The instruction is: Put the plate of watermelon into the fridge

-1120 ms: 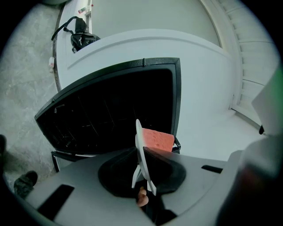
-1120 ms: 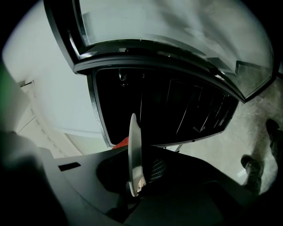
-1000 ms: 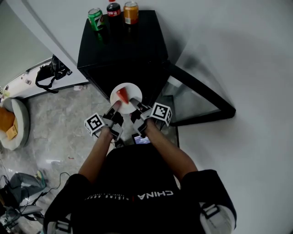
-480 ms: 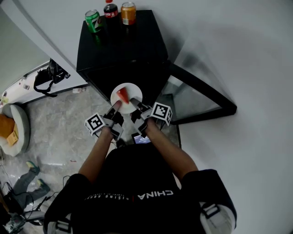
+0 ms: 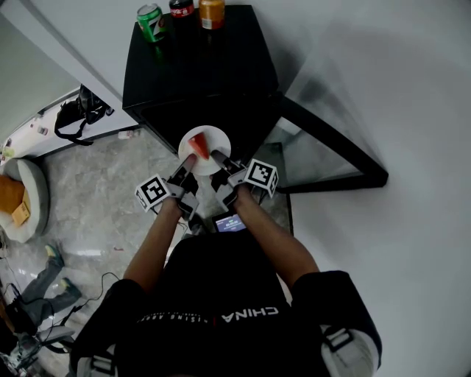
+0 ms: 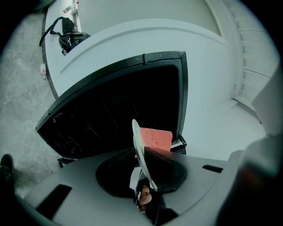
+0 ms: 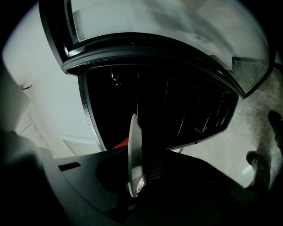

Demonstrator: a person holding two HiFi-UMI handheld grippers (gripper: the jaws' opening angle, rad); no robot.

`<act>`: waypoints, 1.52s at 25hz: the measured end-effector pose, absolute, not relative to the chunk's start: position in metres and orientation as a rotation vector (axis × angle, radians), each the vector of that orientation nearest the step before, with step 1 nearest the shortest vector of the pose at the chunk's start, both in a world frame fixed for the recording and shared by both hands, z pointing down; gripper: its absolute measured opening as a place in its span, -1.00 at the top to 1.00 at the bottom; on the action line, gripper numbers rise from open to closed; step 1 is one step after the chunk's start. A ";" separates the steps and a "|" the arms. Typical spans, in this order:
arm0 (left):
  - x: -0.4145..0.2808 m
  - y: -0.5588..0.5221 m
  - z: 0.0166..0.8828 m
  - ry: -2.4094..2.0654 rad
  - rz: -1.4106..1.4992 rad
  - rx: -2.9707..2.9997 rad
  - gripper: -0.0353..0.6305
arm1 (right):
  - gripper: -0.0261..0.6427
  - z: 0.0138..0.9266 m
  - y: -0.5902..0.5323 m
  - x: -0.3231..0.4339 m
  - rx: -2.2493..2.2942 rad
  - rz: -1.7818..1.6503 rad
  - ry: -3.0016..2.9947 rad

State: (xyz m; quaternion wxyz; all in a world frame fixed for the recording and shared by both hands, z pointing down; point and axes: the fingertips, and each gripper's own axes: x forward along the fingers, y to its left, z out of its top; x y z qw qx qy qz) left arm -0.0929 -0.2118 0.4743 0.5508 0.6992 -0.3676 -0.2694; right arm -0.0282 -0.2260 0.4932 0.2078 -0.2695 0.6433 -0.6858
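White plate (image 5: 211, 138) with red watermelon wedge (image 5: 197, 146), held before open black fridge (image 5: 199, 74). Jaws of left gripper (image 5: 187, 165) and right gripper (image 5: 219, 157) both clamped on plate's near rim.

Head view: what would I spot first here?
A red watermelon slice sits on a white plate. The left gripper and right gripper pinch the plate's near rim, right before the open black fridge. Three drinks stand on top of the fridge.

Left tool (image 5: 187, 166), right tool (image 5: 220, 159) clamp plate (image 5: 215, 135) — watermelon (image 5: 197, 145) aboard.
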 end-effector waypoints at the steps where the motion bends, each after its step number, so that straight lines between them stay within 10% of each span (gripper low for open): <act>1: -0.093 -0.212 0.476 -0.873 -0.635 1.647 0.75 | 0.85 0.494 -0.226 -0.029 -0.750 -1.910 1.787; 38: -0.125 -0.336 0.703 -1.015 -0.621 1.472 0.76 | 0.85 0.700 -0.357 -0.054 -0.886 -1.897 1.832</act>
